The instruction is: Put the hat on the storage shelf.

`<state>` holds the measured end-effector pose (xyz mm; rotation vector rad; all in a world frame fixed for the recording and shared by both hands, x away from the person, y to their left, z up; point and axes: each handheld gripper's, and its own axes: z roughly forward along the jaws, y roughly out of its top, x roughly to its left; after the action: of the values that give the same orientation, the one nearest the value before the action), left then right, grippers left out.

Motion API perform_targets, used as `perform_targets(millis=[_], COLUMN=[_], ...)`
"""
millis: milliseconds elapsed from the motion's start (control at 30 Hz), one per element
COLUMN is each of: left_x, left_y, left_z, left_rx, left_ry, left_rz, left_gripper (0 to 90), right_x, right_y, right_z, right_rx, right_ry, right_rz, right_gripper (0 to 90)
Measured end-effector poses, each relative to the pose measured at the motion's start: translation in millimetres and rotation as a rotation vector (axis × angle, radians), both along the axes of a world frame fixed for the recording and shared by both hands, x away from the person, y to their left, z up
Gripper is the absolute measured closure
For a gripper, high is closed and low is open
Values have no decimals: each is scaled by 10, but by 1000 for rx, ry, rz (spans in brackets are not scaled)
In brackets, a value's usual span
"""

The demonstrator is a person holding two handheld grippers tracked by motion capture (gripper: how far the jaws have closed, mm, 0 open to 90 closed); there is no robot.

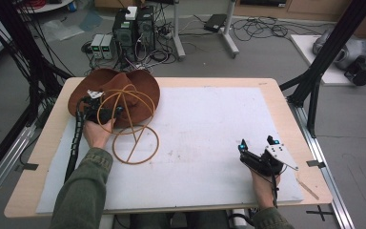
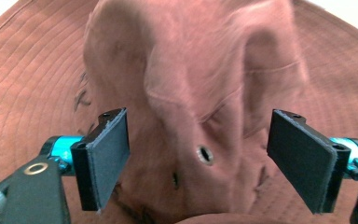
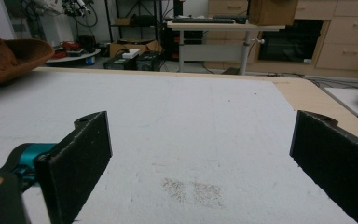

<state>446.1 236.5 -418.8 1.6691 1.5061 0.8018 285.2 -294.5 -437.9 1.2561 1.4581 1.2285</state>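
At the near right of the table [image 1: 276, 95], the right gripper [image 1: 258, 145] rests on the white mat [image 1: 209, 143], its 2 jaws wide apart with nothing between them. Farther off at the left, the left gripper [image 1: 106, 113] sits at the brown hat [image 1: 124, 88], which lies at the far left corner of the mat, its brim partly over a tan wire stand [image 1: 128, 121] of 2 or more hoops. In the left gripper view the 2 pads [image 2: 107, 154] stand apart on either side of the hat's creased crown [image 2: 200, 93], not yet pressing it. The hat looks light, soft and floppy; I judge it will fold under a pinch, so the raised crease near the eyelet [image 2: 205, 154] seems the best hold. How the stand's hoops join beneath the brim is hidden, and the crown's far edge is blurred.
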Motion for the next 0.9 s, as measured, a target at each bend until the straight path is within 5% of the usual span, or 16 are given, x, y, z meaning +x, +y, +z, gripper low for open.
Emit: perform_targets(millis=[67, 167, 267, 333, 400, 533, 700, 900], left_x=[6, 0, 18, 27, 3, -41, -72, -128], left_y=[4, 1, 21, 48, 43, 13, 76, 182], left_z=[-5, 7, -30, -54, -43, 4, 70, 180], left_rx=[-8, -18, -30, -39, 21, 33, -35, -52], left_ry=[-4, -15, 18, 41, 41, -18, -67, -128], left_rz=[10, -9, -20, -24, -36, 1, 3, 7], left_gripper=[241, 427, 531, 744, 842, 872, 876, 875], right_x=[-3, -2, -1, -5, -11, -4, -4, -8], right_y=[-8, -19, -20, -22, -17, -12, -14, -2], right_z=[-1, -4, -5, -3, -2, -6, -10, -10], right_rx=[0, -2, -1, -2, 1, -2, -5, -8], right_ry=[-2, -7, -6, -10, -9, -8, -9, -8], right_rz=[3, 3, 1, 2, 7, 14, 19, 30], right_gripper=[46, 46, 46, 46, 46, 46, 46, 46])
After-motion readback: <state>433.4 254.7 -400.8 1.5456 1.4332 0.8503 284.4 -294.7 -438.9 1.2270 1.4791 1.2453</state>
